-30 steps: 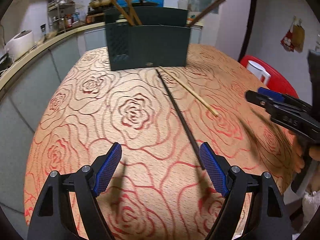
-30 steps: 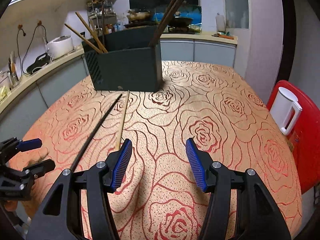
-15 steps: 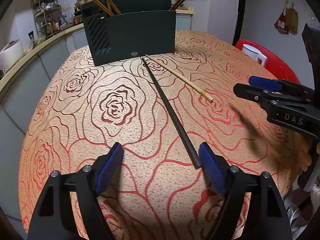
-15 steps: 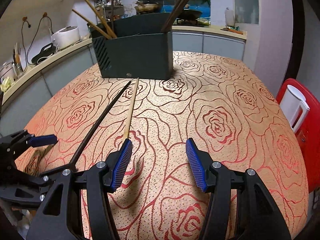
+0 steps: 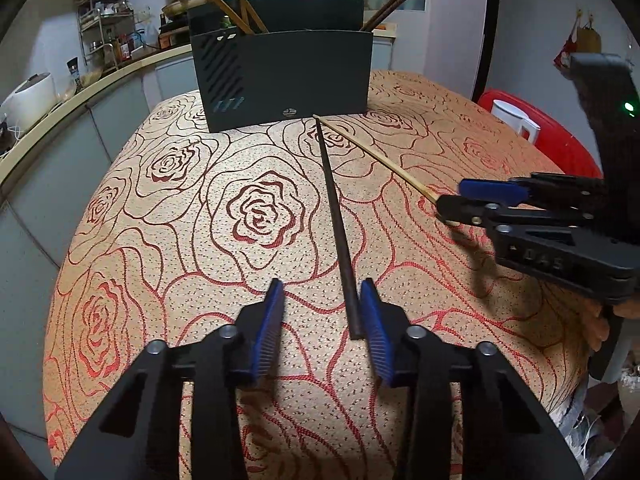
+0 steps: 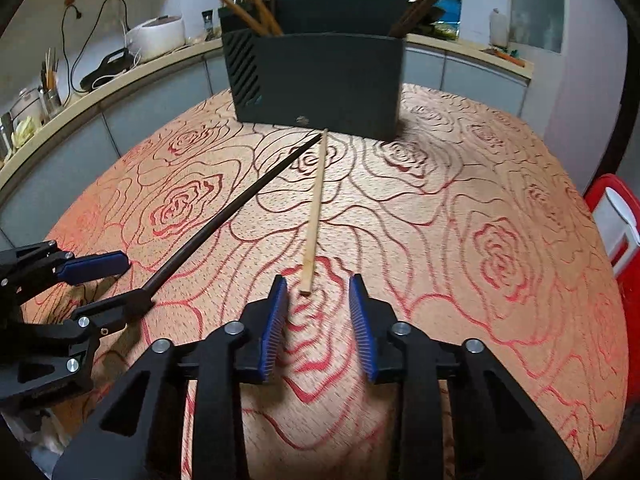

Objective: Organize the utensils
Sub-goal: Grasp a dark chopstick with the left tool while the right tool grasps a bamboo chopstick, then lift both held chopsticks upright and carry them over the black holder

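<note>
A black chopstick [image 5: 334, 208] [image 6: 224, 220] and a light wooden chopstick [image 5: 376, 156] [image 6: 316, 204] lie on the rose-patterned tablecloth, their far tips meeting before a dark utensil holder [image 5: 280, 76] [image 6: 320, 80] that holds several chopsticks. My left gripper [image 5: 322, 292] [image 6: 138, 282] straddles the black chopstick's near end. Its jaws are closing: the right pad touches the stick, the left pad stands off. My right gripper [image 6: 318, 284] [image 5: 450, 198] is also closing, with the light chopstick's near end between its tips and neither pad pressing.
A red stool with a white kettle [image 5: 516, 120] [image 6: 616, 220] stands off the table's right side. Behind the table, a kitchen counter carries a white rice cooker [image 5: 28, 92] [image 6: 160, 36] and clutter. The tablecloth [image 5: 160, 240] drops away at the left edge.
Both pairs of jaws have narrowed. The black chopstick's end now lies between the left fingers. The right gripper moved forward and down until the light chopstick's end came between its tips.
</note>
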`<state>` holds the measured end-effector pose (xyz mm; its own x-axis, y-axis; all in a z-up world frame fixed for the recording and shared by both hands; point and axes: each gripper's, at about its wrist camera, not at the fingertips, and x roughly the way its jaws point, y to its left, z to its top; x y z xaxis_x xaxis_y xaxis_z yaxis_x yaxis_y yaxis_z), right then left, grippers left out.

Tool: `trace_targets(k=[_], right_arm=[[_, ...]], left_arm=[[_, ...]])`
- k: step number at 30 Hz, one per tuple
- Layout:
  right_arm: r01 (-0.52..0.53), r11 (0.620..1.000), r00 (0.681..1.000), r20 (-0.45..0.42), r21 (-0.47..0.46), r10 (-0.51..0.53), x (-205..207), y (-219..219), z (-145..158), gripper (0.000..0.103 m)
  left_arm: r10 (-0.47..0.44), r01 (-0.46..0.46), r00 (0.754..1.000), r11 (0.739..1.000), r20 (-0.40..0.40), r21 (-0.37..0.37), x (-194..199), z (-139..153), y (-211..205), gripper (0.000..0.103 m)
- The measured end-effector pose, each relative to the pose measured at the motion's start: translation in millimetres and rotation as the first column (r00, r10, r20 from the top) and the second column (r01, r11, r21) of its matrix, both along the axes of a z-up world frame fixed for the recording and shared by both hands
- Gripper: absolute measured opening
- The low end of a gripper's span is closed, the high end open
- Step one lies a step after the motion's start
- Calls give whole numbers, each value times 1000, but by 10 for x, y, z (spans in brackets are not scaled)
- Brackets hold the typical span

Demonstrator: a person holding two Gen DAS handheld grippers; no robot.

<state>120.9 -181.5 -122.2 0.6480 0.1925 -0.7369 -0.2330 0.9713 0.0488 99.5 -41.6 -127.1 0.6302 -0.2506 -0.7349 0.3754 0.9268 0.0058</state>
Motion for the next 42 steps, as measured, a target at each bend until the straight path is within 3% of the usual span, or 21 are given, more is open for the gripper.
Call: trace_targets(k=[6, 9, 17, 24, 30, 42], right_arm=[[5, 1000, 1000, -14, -13, -6, 77, 105, -17, 27], [7, 1000, 1000, -16, -10, -7, 85, 103, -18, 21], [22, 999, 1000, -10, -23, -23, 87, 97, -22, 8], [48, 999, 999, -23, 18, -48, 80, -53, 24, 7], [80, 992, 996, 24, 93, -82, -12, -318, 342, 7], [48, 984, 968, 235, 170, -87, -433, -526, 1135, 7]], left_arm=[[8, -8, 1000, 1000, 2, -23, 10, -4, 41, 15], [2, -1, 1000, 1000, 16, -11, -10, -12, 12, 10], [7, -7, 1000, 1000, 21, -5, -10, -12, -4, 7], [4, -4, 999, 1000, 52, -9, -68, 87, 3, 7], [28, -23, 990, 999, 136, -37, -136, 386, 108, 7], [51, -25, 948, 996, 314, -86, -236, 1137, 290, 7]])
